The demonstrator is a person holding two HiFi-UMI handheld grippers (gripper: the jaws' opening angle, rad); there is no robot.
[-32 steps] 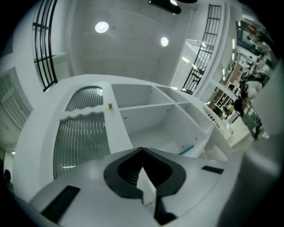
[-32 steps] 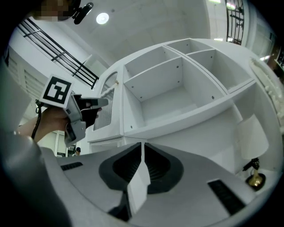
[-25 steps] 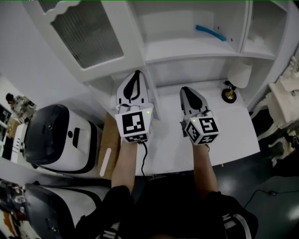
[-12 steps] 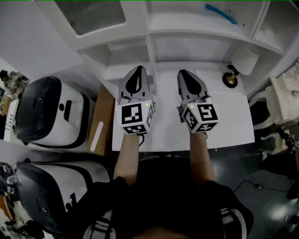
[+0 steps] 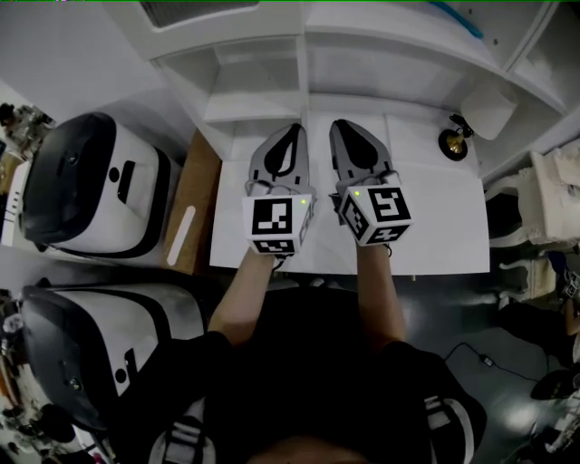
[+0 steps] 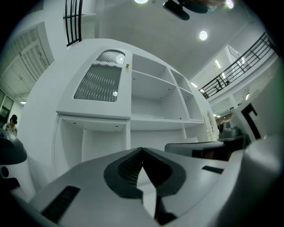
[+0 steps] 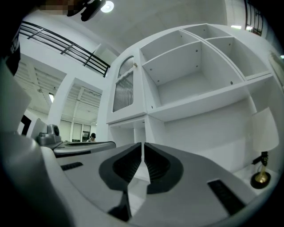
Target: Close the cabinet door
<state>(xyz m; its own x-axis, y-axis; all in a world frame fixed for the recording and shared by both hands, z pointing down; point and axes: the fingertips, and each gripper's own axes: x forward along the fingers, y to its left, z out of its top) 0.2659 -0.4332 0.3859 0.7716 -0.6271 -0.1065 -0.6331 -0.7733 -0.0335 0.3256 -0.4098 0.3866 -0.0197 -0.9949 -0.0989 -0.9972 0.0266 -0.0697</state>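
The white cabinet (image 5: 299, 54) stands at the back of the white desk. Its ribbed-glass door (image 6: 100, 82) fills the upper left compartment and looks flush with the cabinet front; the right gripper view shows the door (image 7: 124, 84) too. Only the door's lower edge (image 5: 208, 11) shows in the head view. My left gripper (image 5: 294, 129) hovers over the desk in front of the lower shelves, its jaws shut with nothing in them (image 6: 142, 150). Close beside it, my right gripper (image 5: 343, 123) has its jaws together but for a hairline slit, and it holds nothing (image 7: 142, 144).
A small lamp with a brass base (image 5: 452, 143) stands at the desk's back right (image 7: 260, 177). A blue object (image 5: 464, 20) lies on an upper shelf. Two white-and-black machines (image 5: 86, 186) (image 5: 91, 353) and a wooden board (image 5: 192, 213) are left of the desk (image 5: 426, 231).
Both grippers have come down and drawn close together, side by side over the desk. The head view has tipped down, so the cabinet and its door have slid toward the top edge.
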